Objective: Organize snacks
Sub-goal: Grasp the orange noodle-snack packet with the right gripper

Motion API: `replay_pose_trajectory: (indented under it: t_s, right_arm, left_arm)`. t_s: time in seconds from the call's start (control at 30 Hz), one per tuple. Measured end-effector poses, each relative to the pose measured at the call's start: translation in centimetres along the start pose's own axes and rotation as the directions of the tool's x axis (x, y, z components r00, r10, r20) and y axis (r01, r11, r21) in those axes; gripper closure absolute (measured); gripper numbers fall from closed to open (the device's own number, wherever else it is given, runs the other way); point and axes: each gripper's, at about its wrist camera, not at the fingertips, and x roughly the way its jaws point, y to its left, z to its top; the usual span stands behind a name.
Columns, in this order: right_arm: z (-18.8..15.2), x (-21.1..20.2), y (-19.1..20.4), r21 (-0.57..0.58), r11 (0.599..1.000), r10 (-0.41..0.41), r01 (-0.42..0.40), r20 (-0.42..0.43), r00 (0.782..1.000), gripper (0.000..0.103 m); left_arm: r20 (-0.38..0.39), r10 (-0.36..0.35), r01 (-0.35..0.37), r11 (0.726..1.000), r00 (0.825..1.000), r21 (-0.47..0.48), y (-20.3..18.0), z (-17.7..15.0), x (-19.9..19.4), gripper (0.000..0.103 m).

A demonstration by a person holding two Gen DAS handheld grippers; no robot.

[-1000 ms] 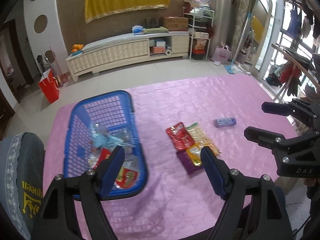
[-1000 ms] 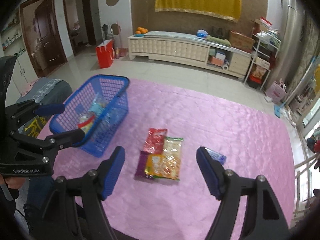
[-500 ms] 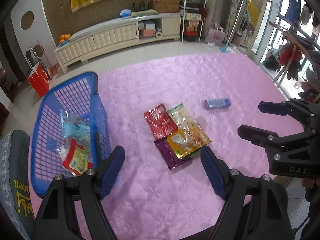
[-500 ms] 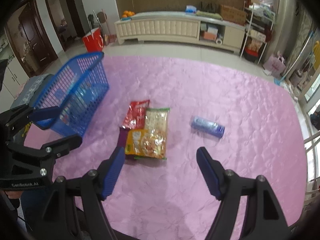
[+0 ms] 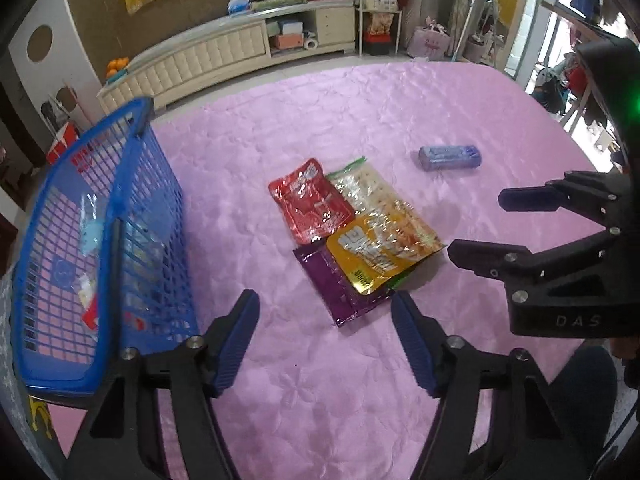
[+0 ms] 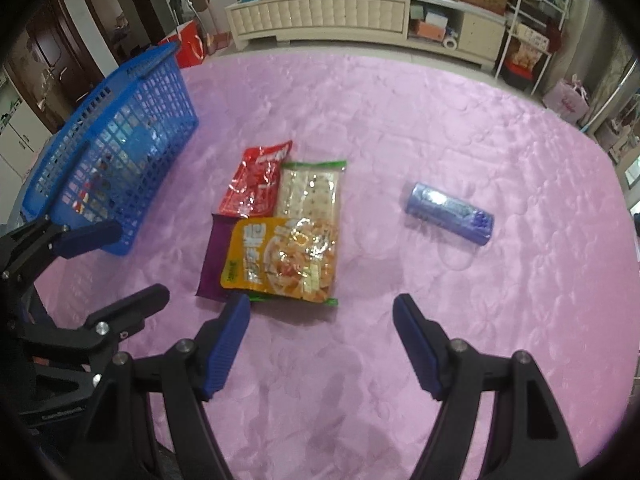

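Both claws tilt down, empty: left claw (image 5: 325,338) gaping, just narrowed; right claw (image 6: 321,342) gaping near packets (image 6: 280,220); basket (image 6: 116,128) leftward.

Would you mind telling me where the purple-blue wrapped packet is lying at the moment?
The purple-blue packet lies alone on the pink cloth, right of the pile of snack bags in both wrist views, apart from it and on the far side from the blue basket.
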Motion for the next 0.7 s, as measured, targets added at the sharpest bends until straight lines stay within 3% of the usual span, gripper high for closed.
replay_pose_trajectory:
  t_s: [0.33,0.57,0.7]
  right_arm:
    - [2.0,4.0,1.4,-0.025,0.999,0.027,-0.029,-0.059,0.998,0.025]
    - [3.2,6.8,2.9,-0.06,0.998,-0.001,-0.006,-0.12,0.993,0.025]
    - [3.3,6.6,3.3,-0.082,0.997,-0.019,0.012,-0.086,0.996,0.03]
  left_arm:
    - [-0.06,0.003,-0.006,0.999,0.998,-0.046,2.1,-0.3,3.7,0.038]
    - [-0.067,0.005,-0.007,0.999,0.998,-0.034,2.4,-0.7,4.2,0.038]
    - [-0.073,0.005,-0.008,0.999,0.997,-0.035,2.7,-0.6,4.5,0.038]
